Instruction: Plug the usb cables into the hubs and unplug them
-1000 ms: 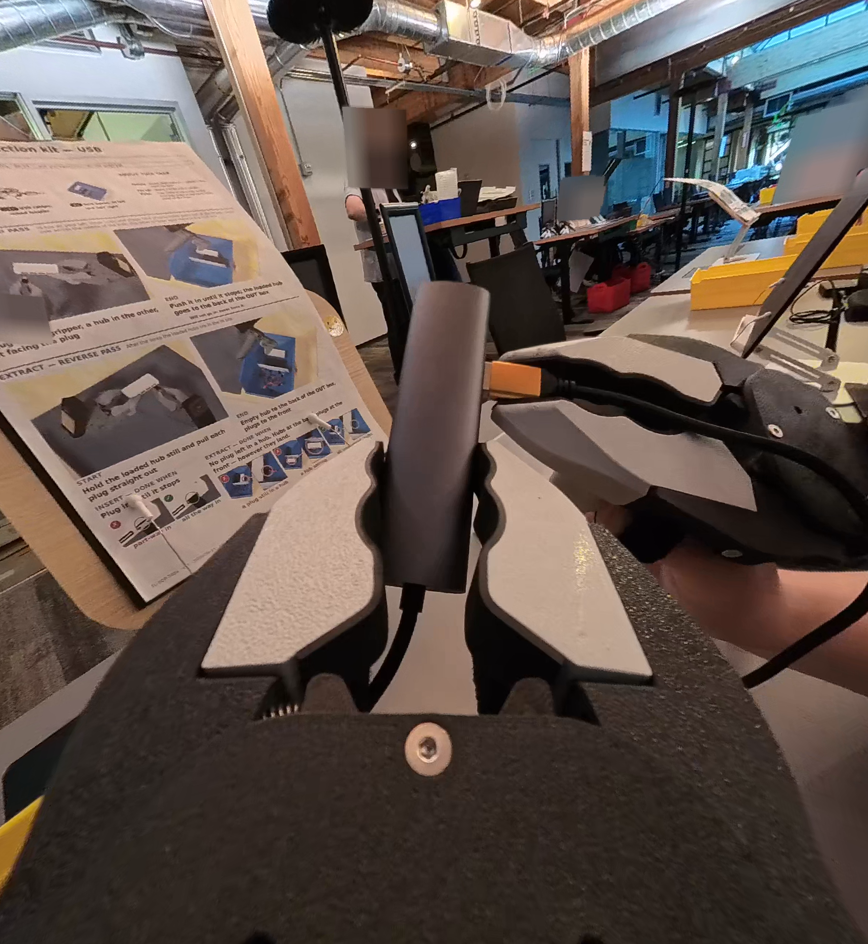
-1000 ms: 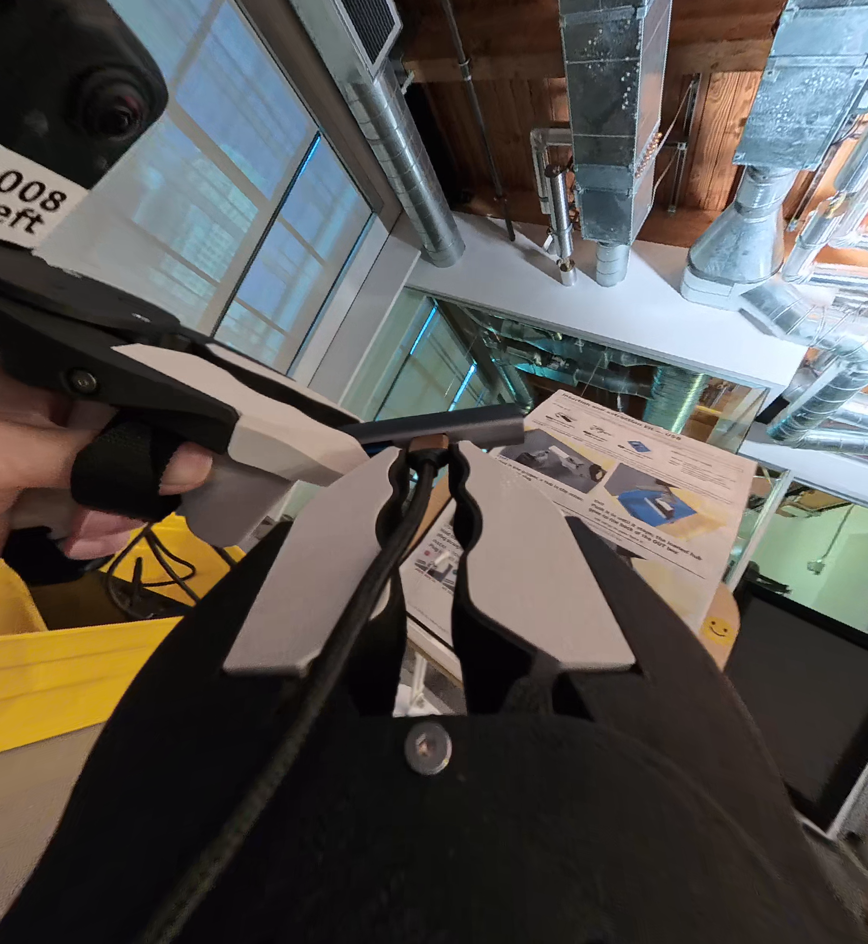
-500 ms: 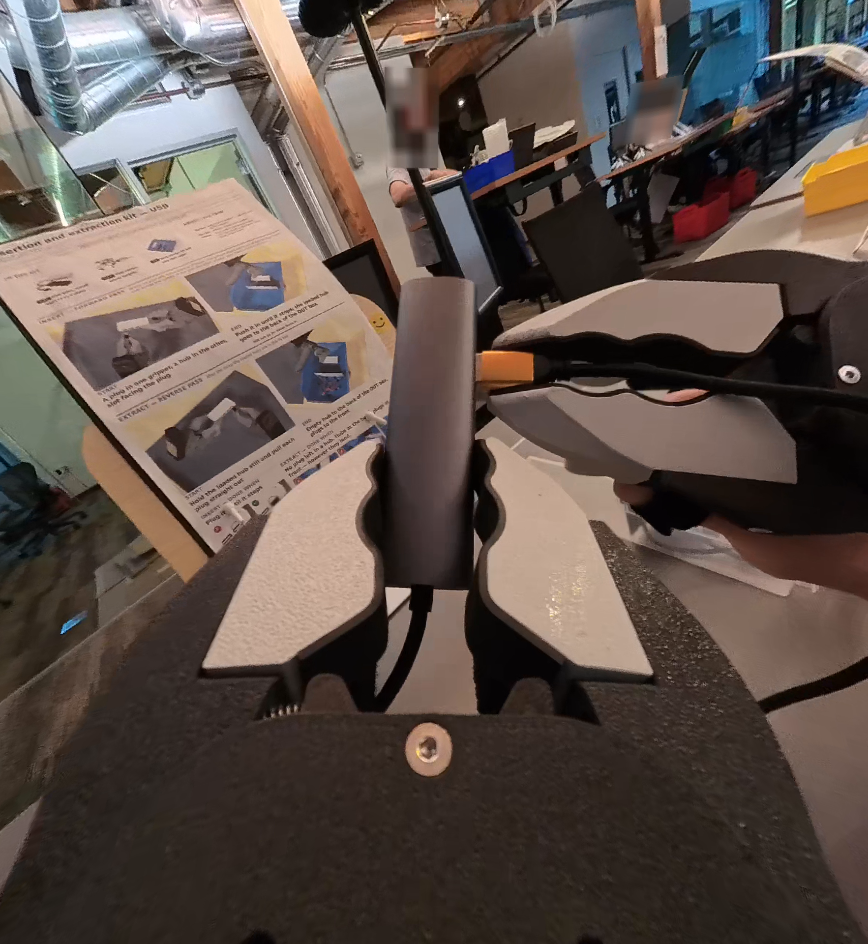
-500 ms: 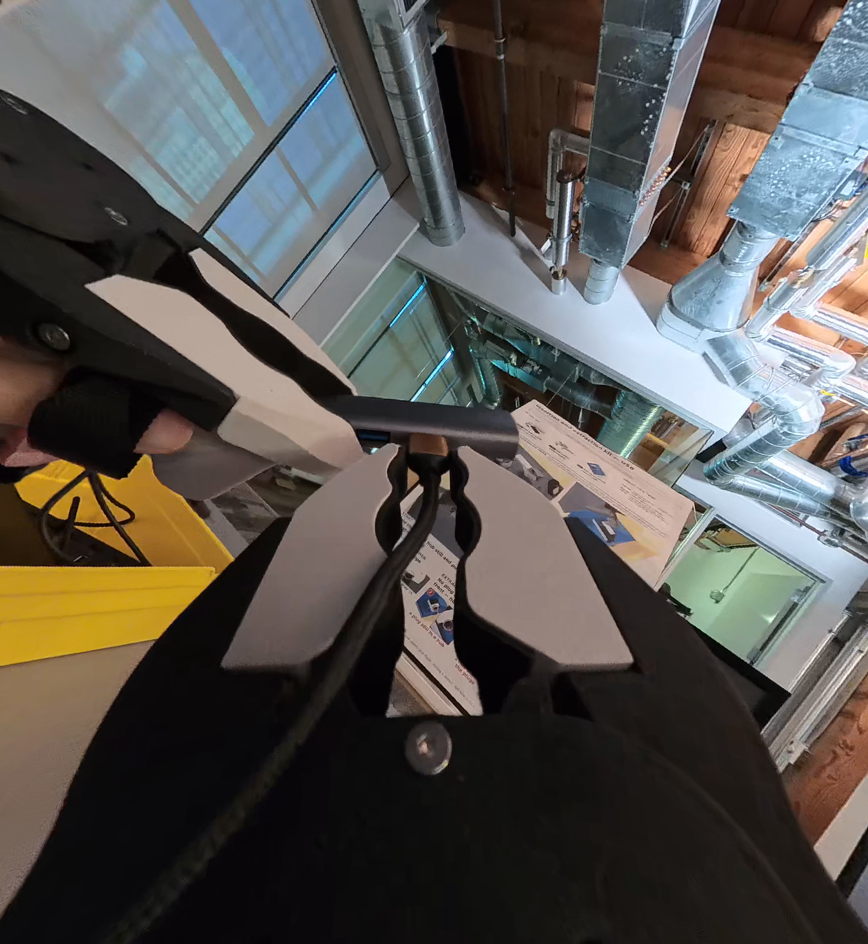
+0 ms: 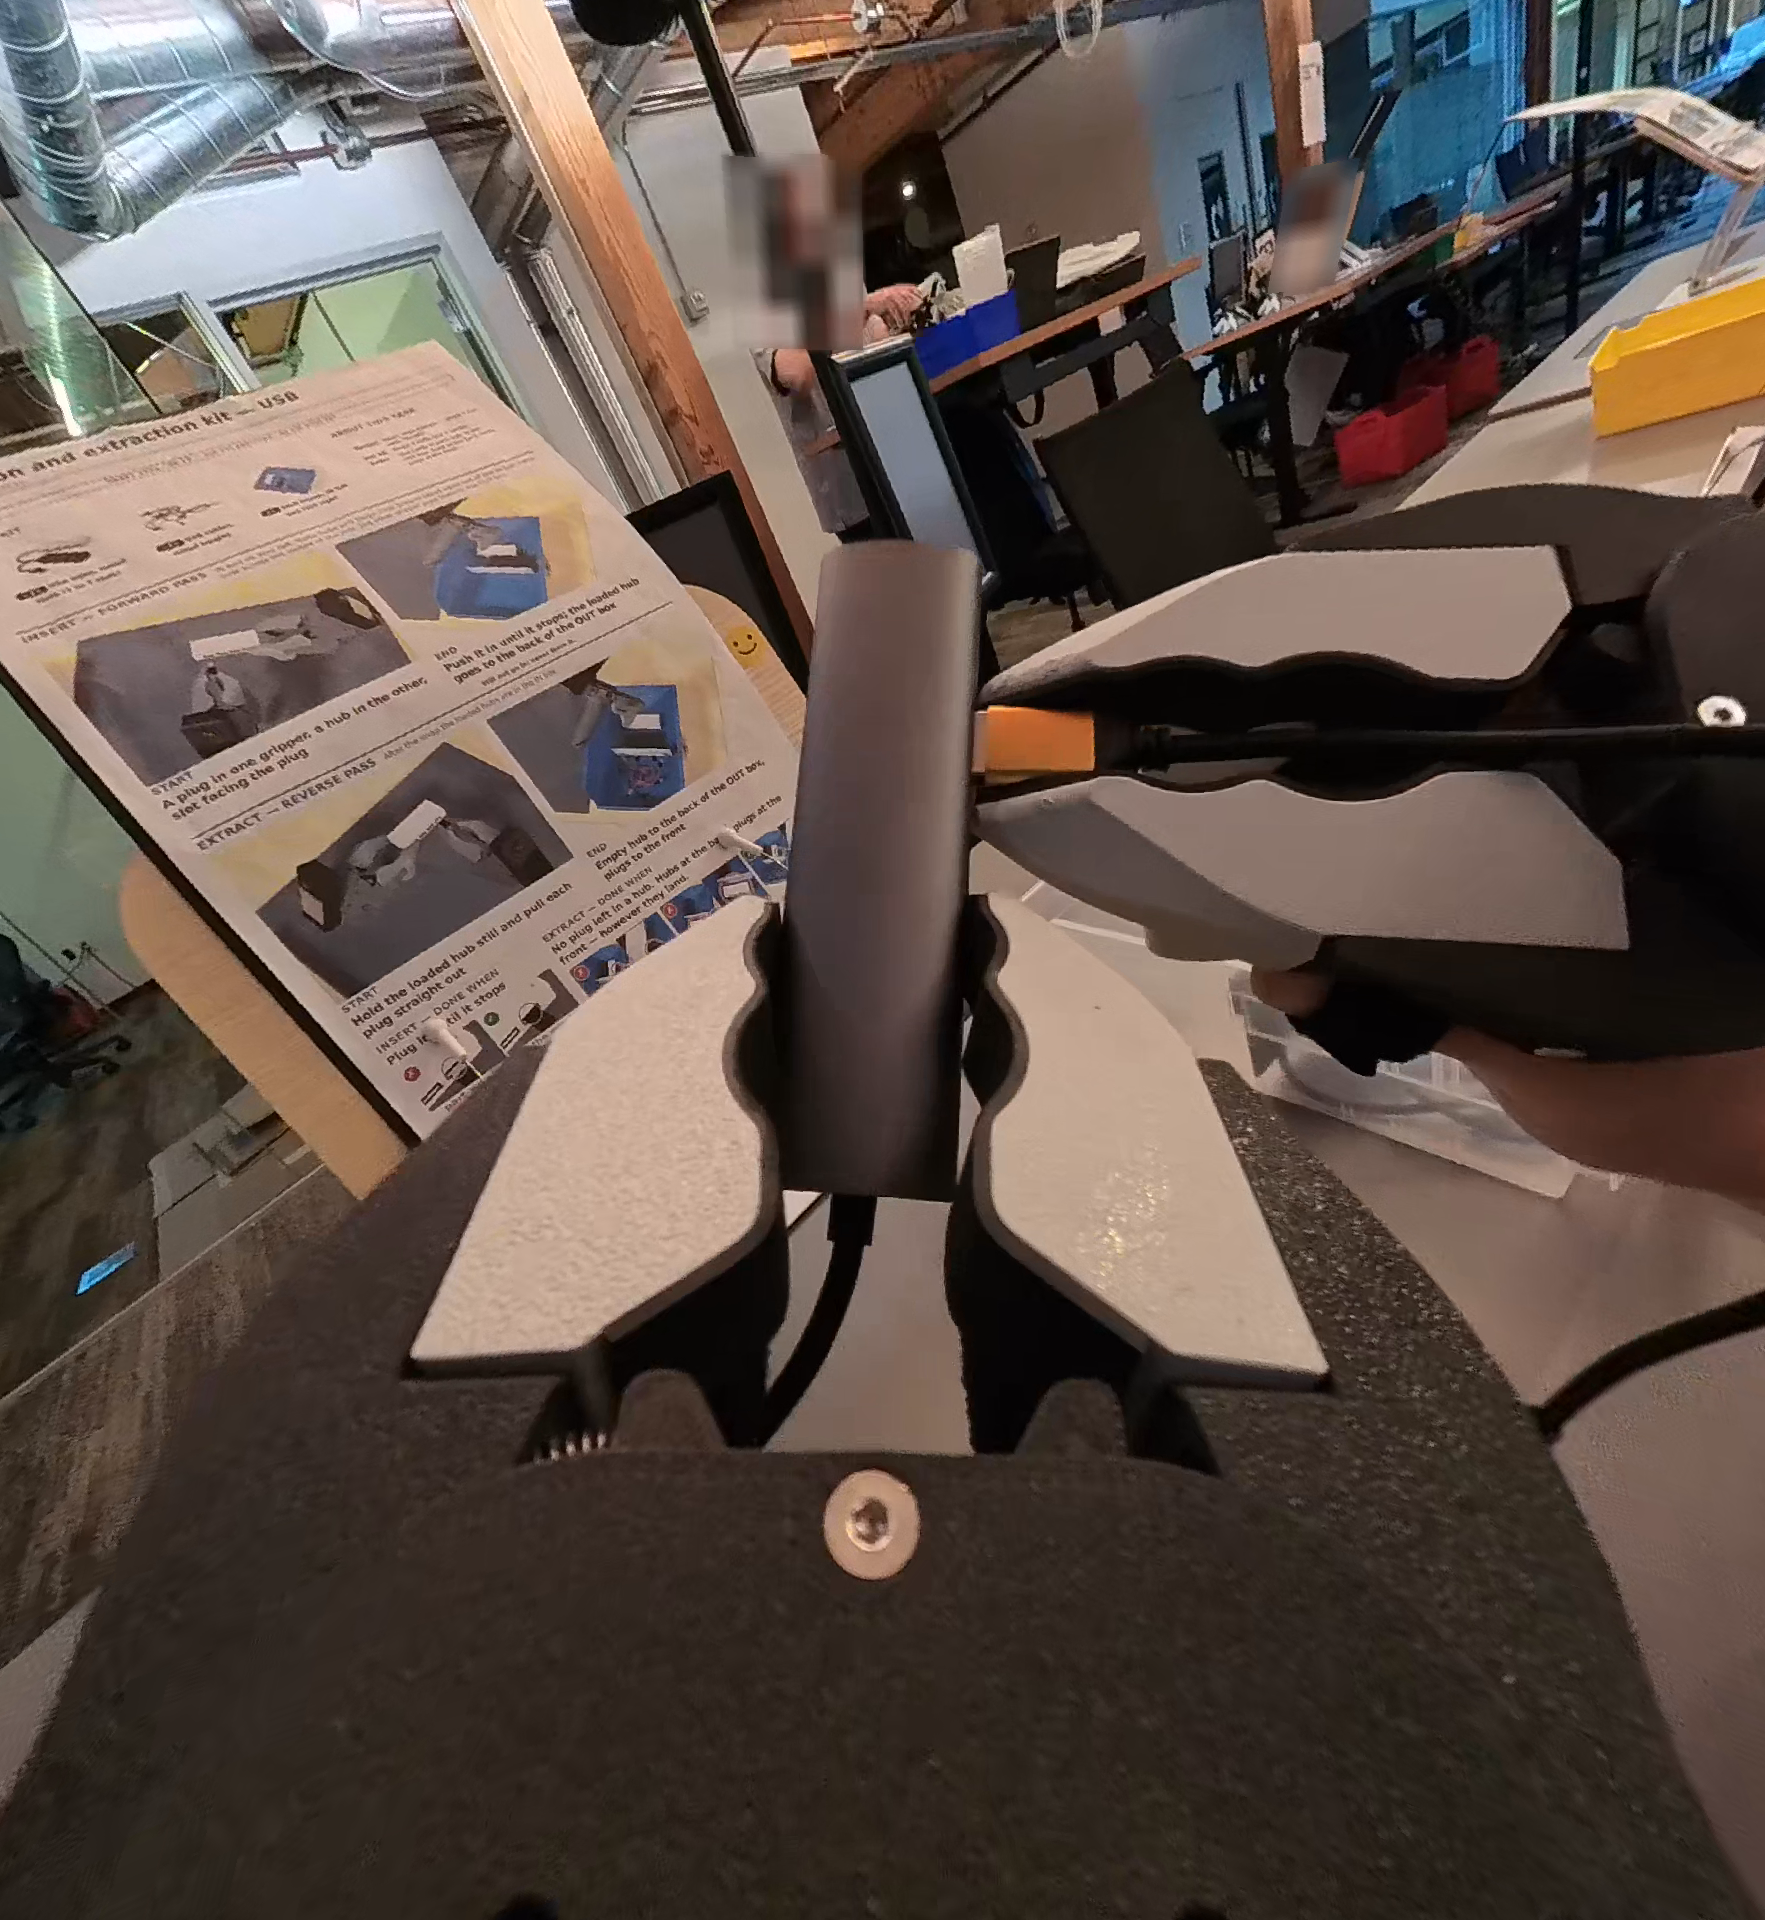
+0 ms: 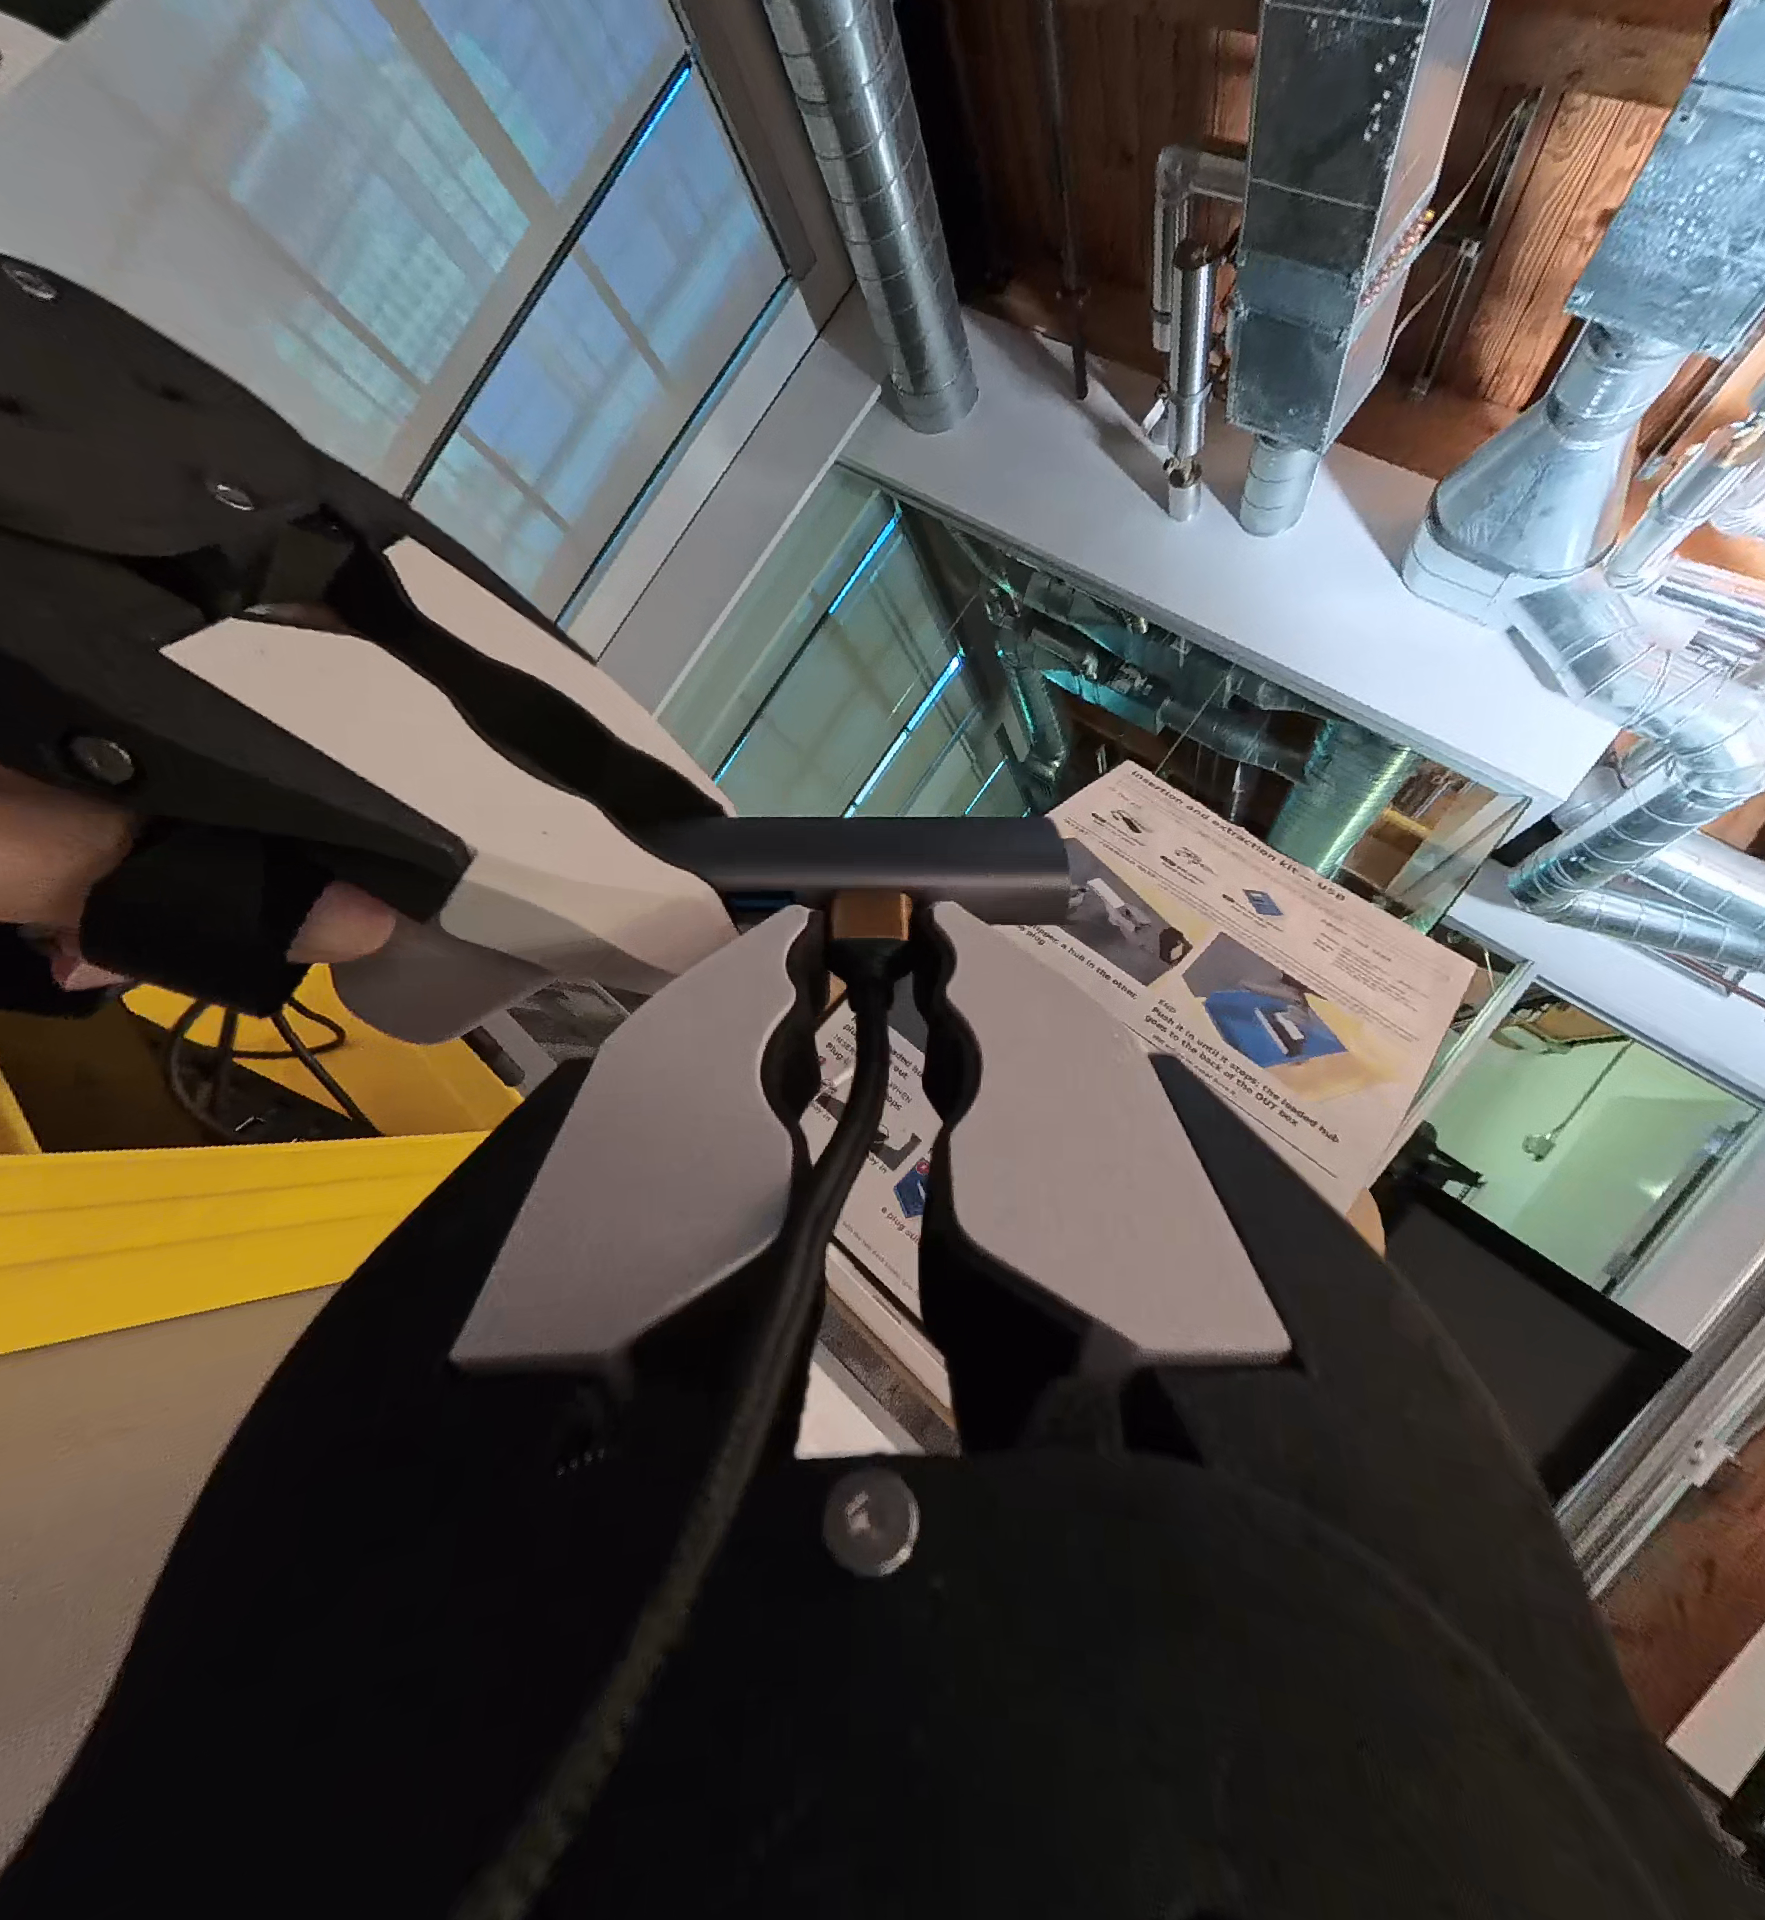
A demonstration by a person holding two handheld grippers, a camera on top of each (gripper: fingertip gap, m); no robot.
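Two grippers are engaged at frame centre: the dark USB hub (image 5: 883,862) is clamped upright by the left gripper (image 5: 873,1023), the orange plug (image 5: 1039,740) is pinched by the right gripper (image 6: 862,951) against the hub's side port, apparently seated, so a straight pull is judged next.

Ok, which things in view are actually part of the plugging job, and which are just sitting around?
In the job:
- dark grey bar-shaped USB hub, clamped in the left gripper
- orange-shelled USB plug on its black cable, pinched in the right gripper, plug at the hub's side

Lying about:
- printed instruction poster
- yellow plastic bin
- red crates
- grey tabletop
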